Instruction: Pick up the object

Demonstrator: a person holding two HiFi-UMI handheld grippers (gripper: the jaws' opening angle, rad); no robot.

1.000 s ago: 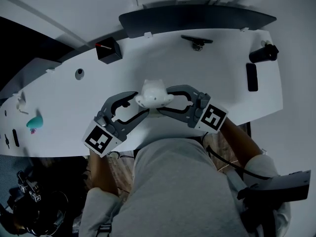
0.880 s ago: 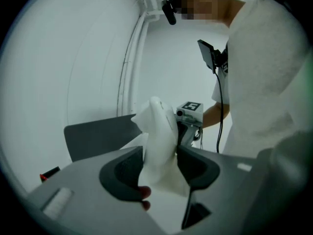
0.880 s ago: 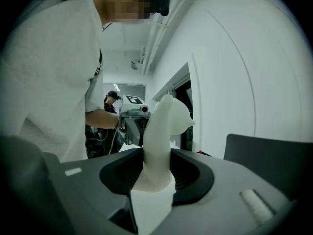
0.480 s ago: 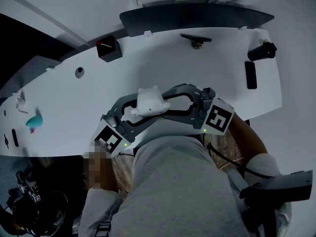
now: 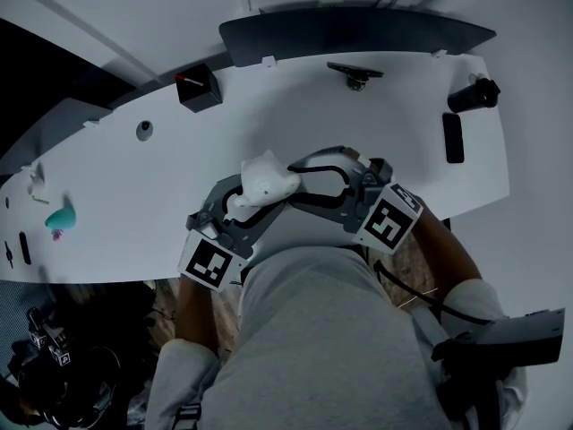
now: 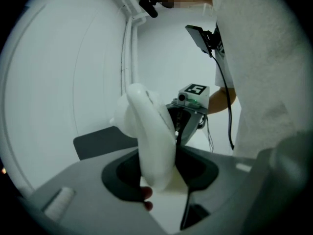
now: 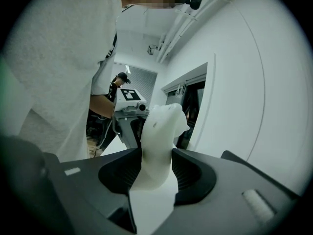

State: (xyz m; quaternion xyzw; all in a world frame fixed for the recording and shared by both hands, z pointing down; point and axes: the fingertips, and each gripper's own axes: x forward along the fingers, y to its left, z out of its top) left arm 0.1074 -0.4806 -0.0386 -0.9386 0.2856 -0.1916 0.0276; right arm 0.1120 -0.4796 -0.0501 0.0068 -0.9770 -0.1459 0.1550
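A white soft figure (image 5: 264,182) hangs above the near edge of the white table (image 5: 412,177), held between both grippers. My left gripper (image 5: 251,200) comes at it from the lower left, its jaws closing, and the figure (image 6: 151,141) stands between them against the pads. My right gripper (image 5: 294,179) reaches in from the right. Its jaws are opening, but the figure (image 7: 159,141) still fills the gap between them. In the left gripper view, the right gripper's marker cube (image 6: 194,89) shows behind the figure. The left gripper's cube (image 7: 129,95) shows in the right gripper view.
On the table lie a black box (image 5: 198,90) at the back left, a black clamp-like piece (image 5: 355,72), a black cylinder (image 5: 473,95), a flat black slab (image 5: 454,138) and a teal object (image 5: 61,219) far left. A dark curved panel (image 5: 358,30) lines the far edge.
Both grippers and the white figure have shifted left and toward the person. The left gripper has swung in closer under the figure, which now tilts left.
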